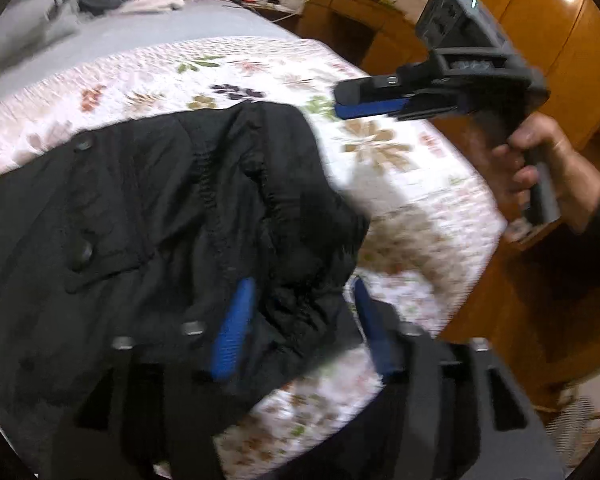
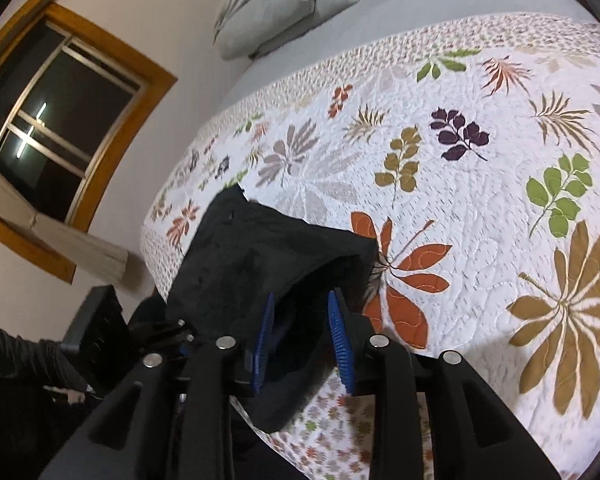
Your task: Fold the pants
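Black fabric pants (image 1: 172, 208), bunched, waistband end showing, lie on the white leaf-print quilt (image 2: 480, 208) and fill the centre-left of the left wrist view. Long axis cannot be told. Left gripper (image 1: 300, 316) is nearer: fingers apart, cloth between them. Right gripper (image 2: 300, 344), upper right in that view, fingers apart, above the pants' edge.

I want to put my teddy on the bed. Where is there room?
The flowery quilt is bare between the black pants and the grey pillows. The near edge is crowded: the pants lie there, with the left tool around them.
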Demonstrator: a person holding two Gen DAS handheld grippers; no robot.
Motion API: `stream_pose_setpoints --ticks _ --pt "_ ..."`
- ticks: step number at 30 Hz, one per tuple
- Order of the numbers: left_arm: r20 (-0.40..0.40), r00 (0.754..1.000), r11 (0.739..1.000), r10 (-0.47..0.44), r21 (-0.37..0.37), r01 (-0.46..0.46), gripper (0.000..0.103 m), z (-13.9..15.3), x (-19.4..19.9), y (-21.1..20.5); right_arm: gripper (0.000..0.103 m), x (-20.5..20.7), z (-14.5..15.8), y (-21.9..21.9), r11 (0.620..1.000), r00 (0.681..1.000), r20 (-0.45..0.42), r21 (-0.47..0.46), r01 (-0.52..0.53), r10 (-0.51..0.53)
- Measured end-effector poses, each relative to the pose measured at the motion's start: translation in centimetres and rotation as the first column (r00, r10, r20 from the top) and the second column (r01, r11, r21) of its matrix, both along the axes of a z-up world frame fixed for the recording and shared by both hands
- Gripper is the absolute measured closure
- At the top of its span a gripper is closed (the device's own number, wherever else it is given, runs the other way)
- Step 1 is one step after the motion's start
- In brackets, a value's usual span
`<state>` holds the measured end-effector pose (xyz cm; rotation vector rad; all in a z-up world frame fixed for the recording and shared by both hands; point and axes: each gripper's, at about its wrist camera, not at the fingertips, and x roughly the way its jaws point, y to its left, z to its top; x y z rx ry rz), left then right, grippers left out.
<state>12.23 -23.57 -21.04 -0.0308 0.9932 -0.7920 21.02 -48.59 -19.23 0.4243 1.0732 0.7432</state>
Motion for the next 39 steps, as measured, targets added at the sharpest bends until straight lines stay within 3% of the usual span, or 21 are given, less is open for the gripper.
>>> stream_pose_setpoints --ticks 4,7,9,12,16,20,26,32,35,38,39 --pt "0.032 1.0 0.996 -0.001 -0.093 0.004 0.026 1.6 -1.3 2.0 0.068 -0.7 1.1 1.9 0.998 0.998 0.049 0.05 0.028 -0.03" --pt "0.028 0.999 0.991 0.034 -0.132 -0.03 0.024 2.3 -1.5 4.0 0.068 -0.2 1.0 3.5 0.997 0.997 0.062 0.073 0.034 -0.038" --pt "0.014 0.997 0.984 0.08 -0.158 -0.077 0.021 2.7 -1.2 5.7 0.068 0.5 0.3 4.5 0.995 0.998 0.044 0.088 0.036 -0.04" --pt "-0.019 0.988 0.974 0.154 -0.166 -0.155 0.017 2.4 -0.3 8.3 0.071 1.7 -2.4 5.4 0.997 0.998 -0.029 0.04 0.064 -0.063" --pt "-0.075 0.965 0.953 0.251 -0.157 -0.26 0.017 1.3 0.7 11.7 0.075 2.1 -5.7 5.6 0.994 0.988 -0.109 -0.003 0.113 -0.113" --pt "-0.093 0.948 0.93 0.304 -0.184 -0.317 0.017 1.4 0.9 14.2 0.069 0.6 -4.0 5.2 0.984 0.982 -0.078 0.037 0.174 -0.17" --pt "-0.126 0.922 0.889 0.366 -0.246 -0.387 0.014 2.5 0.5 18.4 0.068 -5.6 -1.7 5.2 0.964 0.975 -0.036 0.15 0.221 -0.218" --pt "-0.204 0.89 0.854 0.409 -0.258 -0.451 0.012 2.4 -0.1 23.0 0.071 -8.0 -5.7 5.9 0.952 0.951 -0.14 0.1 0.289 -0.274" --pt "-0.25 0.873 0.839 0.418 -0.261 -0.477 0.012 2.0 0.5 25.7 0.072 -8.1 -6.3 5.9 0.946 0.943 -0.156 0.096 0.309 -0.293" --pt "-0.309 0.846 0.815 0.435 -0.265 -0.516 0.011 1.5 1.4 28.4 0.068 -8.5 -5.4 5.7 0.94 0.938 -0.163 0.109 0.324 -0.305" --pt "-0.325 0.836 0.807 0.441 -0.263 -0.528 0.011 1.3 1.7 29.2 0.058 -8.8 -4.9 5.5 0.938 0.938 -0.159 0.112 0.328 -0.309"
